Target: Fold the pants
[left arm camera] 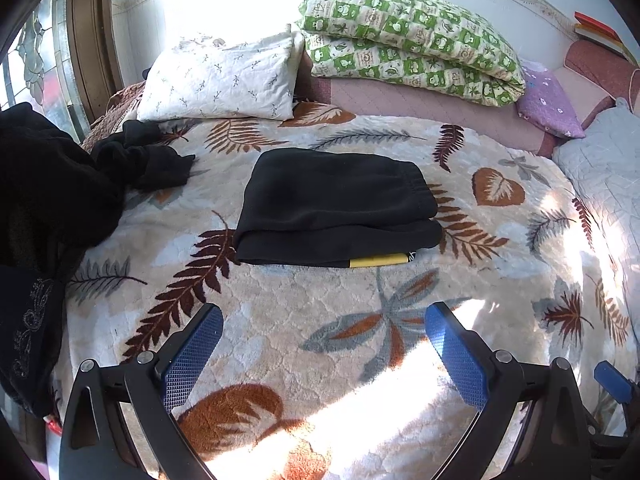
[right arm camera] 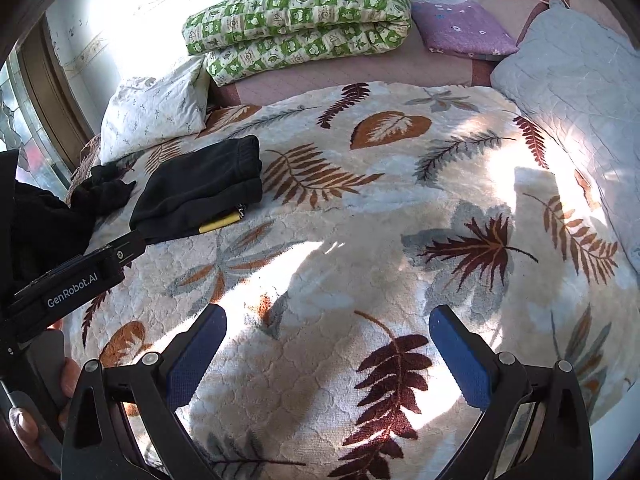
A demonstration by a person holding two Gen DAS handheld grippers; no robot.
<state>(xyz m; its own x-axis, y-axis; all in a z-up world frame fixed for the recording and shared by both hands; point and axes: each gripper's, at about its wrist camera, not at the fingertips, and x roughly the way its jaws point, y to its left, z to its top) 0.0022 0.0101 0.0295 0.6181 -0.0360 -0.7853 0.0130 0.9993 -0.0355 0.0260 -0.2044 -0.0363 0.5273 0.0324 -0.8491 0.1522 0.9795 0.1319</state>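
Observation:
Black pants [left arm camera: 336, 206] lie folded into a thick rectangle on the leaf-patterned blanket [left arm camera: 320, 360], a yellow label [left arm camera: 378, 260] poking out at the front edge. My left gripper [left arm camera: 324, 320] hovers open just in front of them, blue pads apart, holding nothing. In the right wrist view the folded pants [right arm camera: 200, 192] sit at the left, well away from my right gripper [right arm camera: 328, 320], which is open over bare blanket [right arm camera: 360, 260]. The left gripper's body [right arm camera: 72, 284] and a hand [right arm camera: 32, 420] show at the left edge there.
Other loose black garments [left arm camera: 60, 184] are heaped on the left side of the bed. A white pillow [left arm camera: 224, 80], a green checked quilt [left arm camera: 412, 40], a purple cushion [left arm camera: 548, 100] and a pale pillow [right arm camera: 568, 80] line the far and right sides.

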